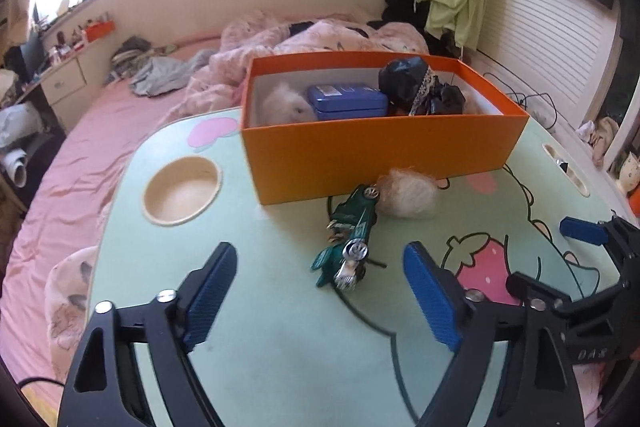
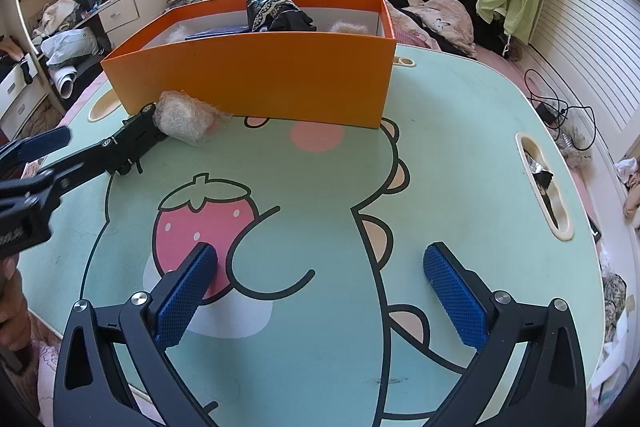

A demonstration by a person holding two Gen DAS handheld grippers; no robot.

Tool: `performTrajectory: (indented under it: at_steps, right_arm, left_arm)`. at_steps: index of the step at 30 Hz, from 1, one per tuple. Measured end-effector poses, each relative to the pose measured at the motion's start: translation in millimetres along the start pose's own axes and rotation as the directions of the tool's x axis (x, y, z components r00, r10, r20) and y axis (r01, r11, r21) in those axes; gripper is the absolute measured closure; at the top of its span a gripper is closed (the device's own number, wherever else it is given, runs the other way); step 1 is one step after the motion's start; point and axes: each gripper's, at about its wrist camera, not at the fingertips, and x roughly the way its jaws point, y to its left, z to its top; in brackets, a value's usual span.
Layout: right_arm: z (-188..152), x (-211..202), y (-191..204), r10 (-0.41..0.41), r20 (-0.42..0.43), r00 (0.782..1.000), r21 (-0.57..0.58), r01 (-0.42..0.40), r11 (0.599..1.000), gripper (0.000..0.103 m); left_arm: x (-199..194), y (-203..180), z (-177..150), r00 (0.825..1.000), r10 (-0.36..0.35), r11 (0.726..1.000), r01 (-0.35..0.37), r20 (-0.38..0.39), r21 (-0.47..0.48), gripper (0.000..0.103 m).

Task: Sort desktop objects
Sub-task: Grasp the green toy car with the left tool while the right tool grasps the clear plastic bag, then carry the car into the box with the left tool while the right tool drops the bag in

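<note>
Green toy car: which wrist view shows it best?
The left wrist view: the green toy car lies nearly centred ahead of the left gripper, wheels and body clear. The right wrist view shows it dark, at the left edge, partly hidden.

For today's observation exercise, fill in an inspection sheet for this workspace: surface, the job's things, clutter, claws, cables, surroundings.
Surface: mint cartoon-print table on a bed.
Job's things: orange box holding a blue tin, black bundle and fluffy ball; green toy car and pale fluffy ball lying outside, in front of the box.
Clutter: nothing seen on the table.
Claws: left claw open, car just ahead; right claw open, empty.
Cables: black cable beside the table.
Surroundings: pink bedding, green garment hanging, window.
</note>
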Motion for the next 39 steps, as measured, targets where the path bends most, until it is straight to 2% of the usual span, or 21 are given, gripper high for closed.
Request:
performTrajectory:
  at_steps: [5,7,10,11,19,23,29,36,37,39]
  right_arm:
    - [0,0,0,0.0,0.0,1.0,0.0,0.0,1.0,0.0]
    - [0,0,1,0.0,0.0,1.0,0.0,0.0,1.0,0.0]
    - [0,0,1,0.0,0.001,1.0,0.0,0.0,1.0,0.0]
    - [0,0,0,0.0,0.001,1.0,0.001,0.0,1.0,0.0]
    - [2,1,2,0.002,0.004,1.0,0.001,-0.002,1.0,0.0]
    - [2,1,3,0.009,0.004,1.0,-0.005,-0.009,1.0,0.0]
    - [13,-2,6,0.093,0.014,0.996,0.006,-0.093,0.996,0.0]
    - [56,14,38,0.197,-0.011,0.98,0.016,-0.197,0.98,0.0]
    - [60,17,44,0.2,-0.018,0.98,0.011,-0.2,0.98,0.001]
    - [71,26,58,0.207,-0.036,0.978,-0.006,-0.208,0.978,0.013]
  left_arm:
    - [15,-13,13,0.999,-0.024,0.998,0.026,-0.033,0.052,0.028]
    - [22,-15,17,0.998,-0.037,0.998,0.039,-0.052,0.049,0.036]
    - [29,-16,16,0.997,-0.038,0.998,0.042,-0.072,0.055,0.064]
    - [30,-16,14,0.997,-0.031,0.998,0.036,-0.074,0.06,0.077]
    - [-4,2,-8,0.999,-0.052,0.999,0.052,0.012,0.013,0.079]
    - [-18,12,-27,0.998,-0.064,0.998,0.064,0.023,-0.001,0.079]
    - [-23,33,-40,0.999,-0.033,0.999,0.034,0.028,-0.03,0.079]
    - [-31,46,-39,0.997,-0.035,0.996,0.04,0.067,-0.074,0.079]
    - [-32,46,-39,0.997,-0.036,0.997,0.041,0.072,-0.073,0.079]
    - [-34,47,-39,0.996,-0.039,0.996,0.045,0.078,-0.075,0.079]
